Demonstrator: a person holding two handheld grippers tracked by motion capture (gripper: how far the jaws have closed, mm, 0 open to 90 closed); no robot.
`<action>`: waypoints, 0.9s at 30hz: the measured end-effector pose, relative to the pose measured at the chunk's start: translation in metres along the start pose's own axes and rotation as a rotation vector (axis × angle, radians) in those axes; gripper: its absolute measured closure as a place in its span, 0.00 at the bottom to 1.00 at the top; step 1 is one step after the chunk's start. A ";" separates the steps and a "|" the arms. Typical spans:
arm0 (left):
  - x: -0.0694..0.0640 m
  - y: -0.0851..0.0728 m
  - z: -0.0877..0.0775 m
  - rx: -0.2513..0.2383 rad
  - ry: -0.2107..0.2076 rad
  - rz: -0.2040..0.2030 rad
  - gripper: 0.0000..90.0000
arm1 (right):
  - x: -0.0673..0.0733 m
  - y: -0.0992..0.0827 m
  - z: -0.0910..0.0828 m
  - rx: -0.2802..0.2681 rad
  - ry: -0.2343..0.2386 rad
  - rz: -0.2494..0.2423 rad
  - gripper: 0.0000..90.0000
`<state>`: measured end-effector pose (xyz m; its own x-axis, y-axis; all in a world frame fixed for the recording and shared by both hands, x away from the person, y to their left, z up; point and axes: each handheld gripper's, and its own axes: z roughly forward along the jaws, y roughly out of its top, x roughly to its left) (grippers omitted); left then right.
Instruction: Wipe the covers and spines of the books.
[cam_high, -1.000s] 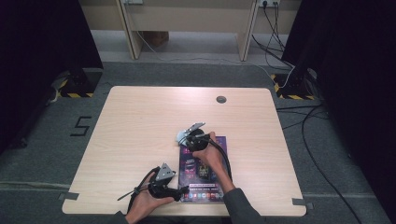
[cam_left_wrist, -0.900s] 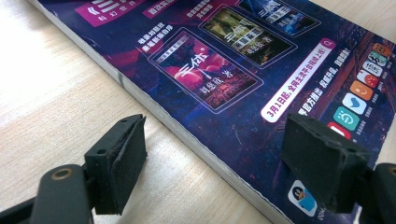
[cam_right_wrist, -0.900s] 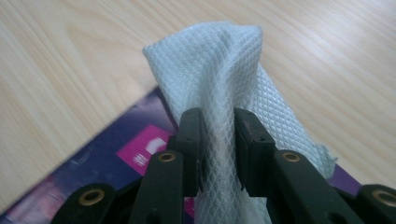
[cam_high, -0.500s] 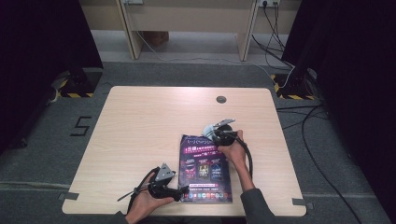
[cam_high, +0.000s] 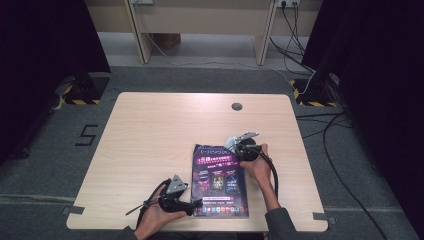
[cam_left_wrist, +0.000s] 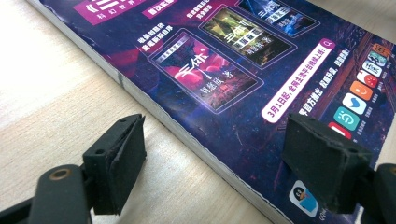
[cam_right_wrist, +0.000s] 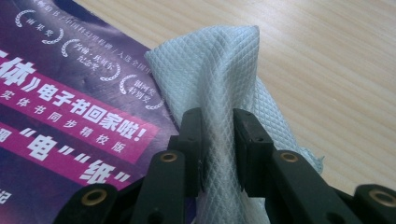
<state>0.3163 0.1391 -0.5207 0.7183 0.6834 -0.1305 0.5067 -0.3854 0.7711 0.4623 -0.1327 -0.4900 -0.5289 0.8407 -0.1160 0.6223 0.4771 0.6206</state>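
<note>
The white cloth is pinched tight in the right gripper at the magazine's one-o'clock corner, ready for wiping, while the wide-open left gripper straddles its seven-o'clock edge as a brace.

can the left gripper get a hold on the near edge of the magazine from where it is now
Probably yes. The left gripper has open jaws straddling the magazine edge, one jaw over the table, the other over the cover. Nothing lies between; the right gripper pinches a white cloth at the far end.
</note>
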 end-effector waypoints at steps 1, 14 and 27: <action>0.000 0.000 0.000 0.004 0.003 0.001 0.23 | 0.003 0.000 0.000 0.000 -0.005 -0.009 0.84; 0.000 0.000 0.000 0.002 0.000 0.001 0.22 | 0.063 0.018 0.007 -0.026 0.104 -0.142 0.83; -0.001 0.000 -0.001 0.001 0.004 -0.002 0.23 | 0.104 0.024 0.006 -0.033 0.242 -0.213 0.81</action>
<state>0.3154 0.1393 -0.5206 0.7157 0.6863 -0.1293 0.5083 -0.3849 0.7704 0.4256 -0.0321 -0.4922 -0.7698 0.6354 -0.0610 0.4654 0.6240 0.6278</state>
